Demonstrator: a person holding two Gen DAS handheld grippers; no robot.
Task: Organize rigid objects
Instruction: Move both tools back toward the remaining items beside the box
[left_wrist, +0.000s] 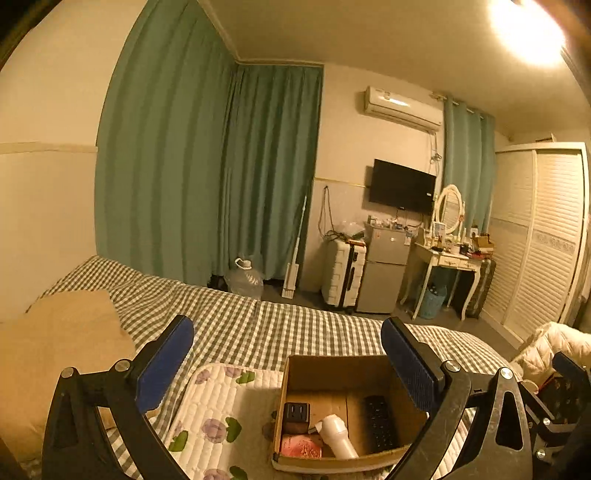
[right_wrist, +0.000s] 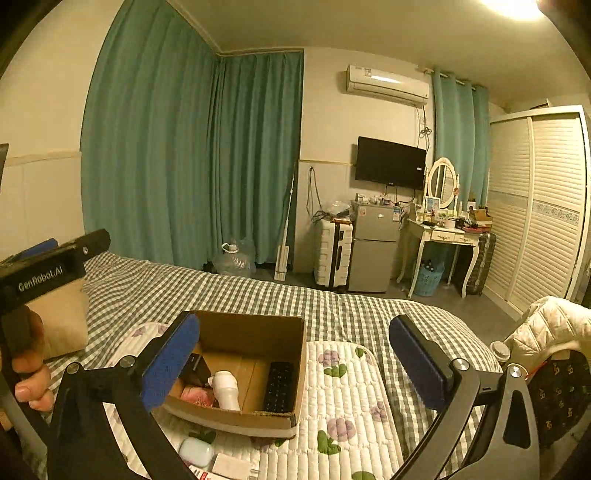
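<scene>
Now both your tools are wide open and hold nothing: left tool (left_wrist: 288, 365), right tool (right_wrist: 295, 363). Your cardboard box (right_wrist: 255, 336) sits on the flowery mat (right_wrist: 351, 398) on the bed (right_wrist: 221, 291), with the remote (right_wrist: 279, 386), white bottle (right_wrist: 226, 389) and black plug (left_wrist: 295, 417) inside.

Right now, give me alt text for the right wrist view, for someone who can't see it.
The open right gripper hangs empty above a cardboard box holding a remote, a white bottle and a black charger. The box sits on a floral mat on a checked bed, in a bedroom with green curtains.
</scene>
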